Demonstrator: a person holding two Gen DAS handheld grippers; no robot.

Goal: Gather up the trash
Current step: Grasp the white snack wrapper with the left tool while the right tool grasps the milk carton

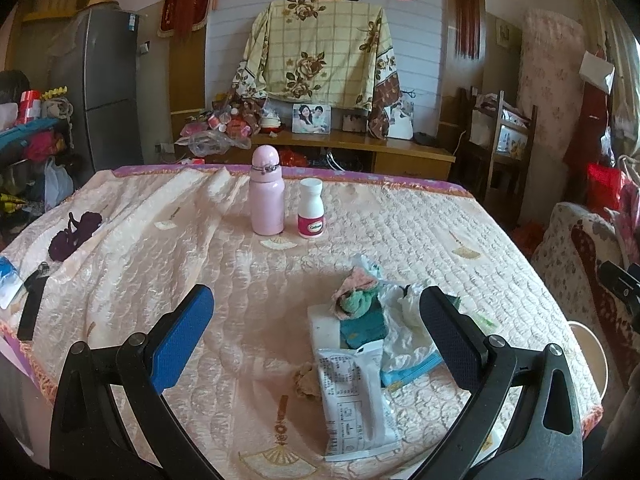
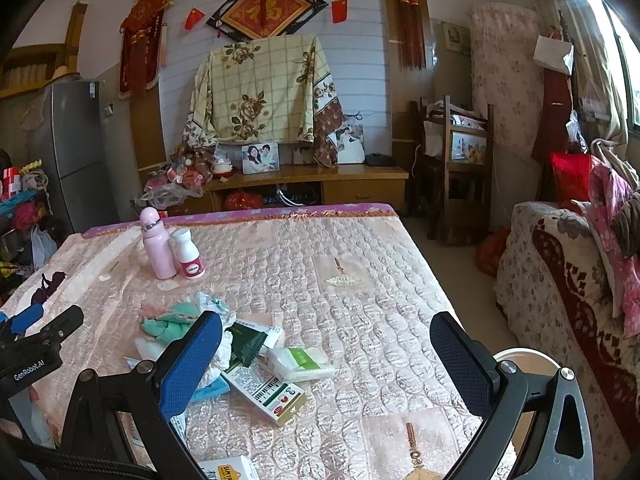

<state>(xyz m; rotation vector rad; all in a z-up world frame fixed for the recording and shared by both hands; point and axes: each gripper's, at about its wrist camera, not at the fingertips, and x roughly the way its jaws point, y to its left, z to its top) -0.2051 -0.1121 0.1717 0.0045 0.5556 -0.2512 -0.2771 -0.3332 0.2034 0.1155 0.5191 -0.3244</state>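
The trash sits in 1 small heap on the bed (image 1: 460, 216), near its front edge and a bit toward the right side. In the heap are a white snack wrapper (image 1: 354, 396), a crumpled white tissue (image 1: 404, 332), a green and pink scrunched cloth (image 1: 354, 298), a dark green packet (image 2: 248, 346), a white and green box (image 2: 302, 362) and a flat medicine box (image 2: 264, 394). They lie on top of each other and touch, so it looks like someone dropped them there together.

The left gripper (image 1: 316, 316) is wide open and holds nothing. It hangs over the heap, and its right finger is just beside the tissue. I think it is lined up to pick from the pile.

The right gripper (image 2: 326, 344) is wide open too, with nothing in it. Its left finger is over the right side of the heap.

A pink bottle (image 1: 267, 194) and a white pill bottle (image 1: 311, 209) stand upright, side by side, nearer the far edge of the bed. They look kept, not trash.

A white bin (image 2: 524, 360) shows by the right edge of the bed, low down. That is likely where the trash goes.
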